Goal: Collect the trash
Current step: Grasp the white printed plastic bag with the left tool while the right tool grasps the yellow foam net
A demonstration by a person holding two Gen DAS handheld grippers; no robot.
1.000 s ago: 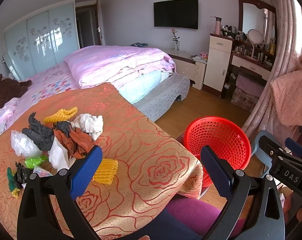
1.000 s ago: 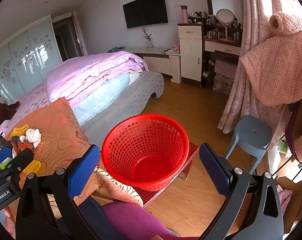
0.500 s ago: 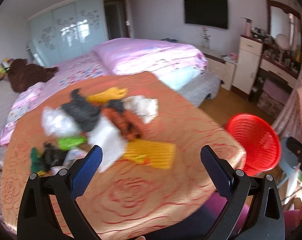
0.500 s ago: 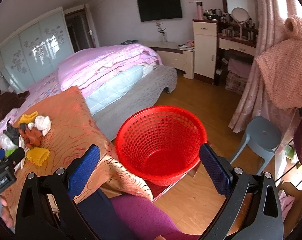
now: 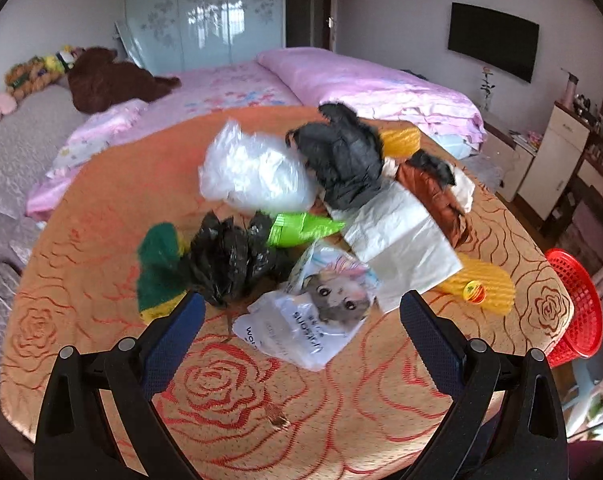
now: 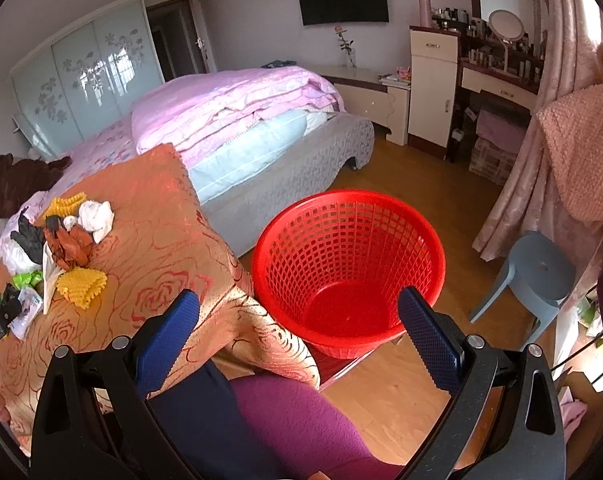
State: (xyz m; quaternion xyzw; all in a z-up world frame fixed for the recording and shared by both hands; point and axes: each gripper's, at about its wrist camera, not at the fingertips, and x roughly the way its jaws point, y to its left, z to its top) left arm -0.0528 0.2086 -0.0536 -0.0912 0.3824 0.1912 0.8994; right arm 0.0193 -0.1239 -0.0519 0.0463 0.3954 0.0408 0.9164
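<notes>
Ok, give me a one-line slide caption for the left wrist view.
Open left gripper hovers over a pile of wrappers and bags on the rose-patterned tablecloth, red basket at the table's far edge.

Right gripper wide open, empty red mesh basket ahead (on floor), trash pile on rose-pattern tablecloth at left

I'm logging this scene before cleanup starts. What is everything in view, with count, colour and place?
Trash pile: many pieces, mixed colours, on the tablecloth.
Printed packet: one, white, nearest the left gripper.
Basket: one, red, empty, on the floor beside the table.
Tablecloth: one, orange with roses.
Bed: one, pink bedding, behind the table.
Stool: one, grey-blue, right of the basket.
Left gripper: open, above the table.
Right gripper: open, facing the basket.
</notes>
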